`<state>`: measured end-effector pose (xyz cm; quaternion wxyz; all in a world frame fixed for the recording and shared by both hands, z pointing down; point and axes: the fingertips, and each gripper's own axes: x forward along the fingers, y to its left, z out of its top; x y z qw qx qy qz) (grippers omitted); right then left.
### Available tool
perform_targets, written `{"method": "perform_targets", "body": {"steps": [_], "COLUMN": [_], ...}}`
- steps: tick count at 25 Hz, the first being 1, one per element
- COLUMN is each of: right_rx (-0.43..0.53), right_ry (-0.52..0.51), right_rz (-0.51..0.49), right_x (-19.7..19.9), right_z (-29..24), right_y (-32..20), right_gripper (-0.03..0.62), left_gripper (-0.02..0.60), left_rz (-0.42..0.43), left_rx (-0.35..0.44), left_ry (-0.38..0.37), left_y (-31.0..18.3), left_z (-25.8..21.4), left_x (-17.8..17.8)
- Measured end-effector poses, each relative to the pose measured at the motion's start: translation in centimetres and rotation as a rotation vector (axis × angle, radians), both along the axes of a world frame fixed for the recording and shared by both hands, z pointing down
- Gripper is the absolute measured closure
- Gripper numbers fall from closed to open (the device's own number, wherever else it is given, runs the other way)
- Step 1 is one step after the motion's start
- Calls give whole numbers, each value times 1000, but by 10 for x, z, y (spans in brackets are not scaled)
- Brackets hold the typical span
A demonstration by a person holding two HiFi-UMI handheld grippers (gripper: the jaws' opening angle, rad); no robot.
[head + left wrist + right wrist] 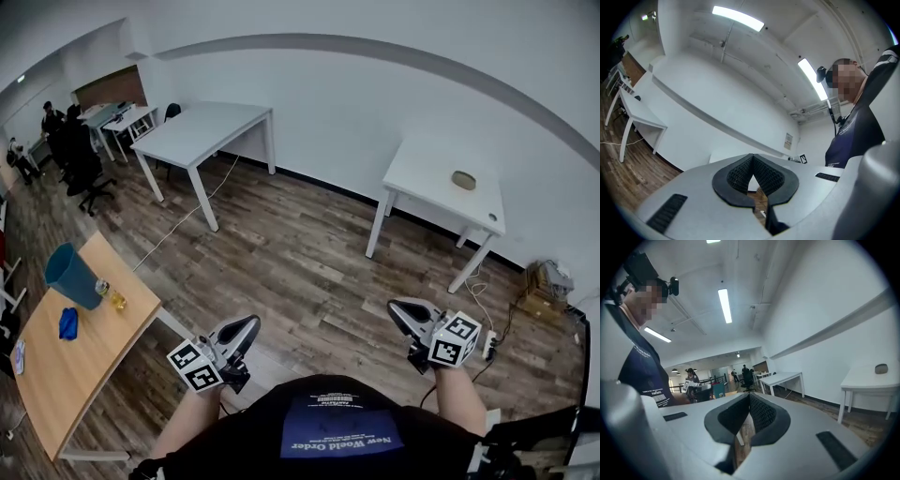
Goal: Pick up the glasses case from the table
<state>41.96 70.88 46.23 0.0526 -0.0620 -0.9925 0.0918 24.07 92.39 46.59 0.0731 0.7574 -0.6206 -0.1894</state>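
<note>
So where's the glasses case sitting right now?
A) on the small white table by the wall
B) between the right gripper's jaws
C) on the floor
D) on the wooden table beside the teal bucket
A: the glasses case lies on the small white table against the wall, while the right gripper has its jaws together with nothing between them.

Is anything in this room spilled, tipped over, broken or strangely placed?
Nothing stands out. The oval tan glasses case lies flat on the small white table, and the blue bucket stands on the wooden table. No spill shows.
</note>
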Motion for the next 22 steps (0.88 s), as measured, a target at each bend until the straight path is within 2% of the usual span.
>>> {"method": "perform_targets", "body": {"steps": [6, 10, 16, 22], "right_rx": [-40, -26, -42, -52], "right_ry": [-11, 16, 37, 23], "right_rz": [98, 86, 74, -31], "right_x": [-74, -126, -177, -228], "right_z": [-2, 7, 12, 22], "right_y": [-16, -11, -40, -99], "right_gripper": [592, 592, 592, 592], "left_gripper": [581, 581, 581, 581], "left_rz": [67, 88, 59, -36], "left_rx": [9, 7, -11, -32], "left_ry": [-26, -21, 16, -13], "left_y": [-16, -28, -43, -89], "left_z": [-12, -6, 5, 2], "left_x": [-93, -144, -192, -222]}}
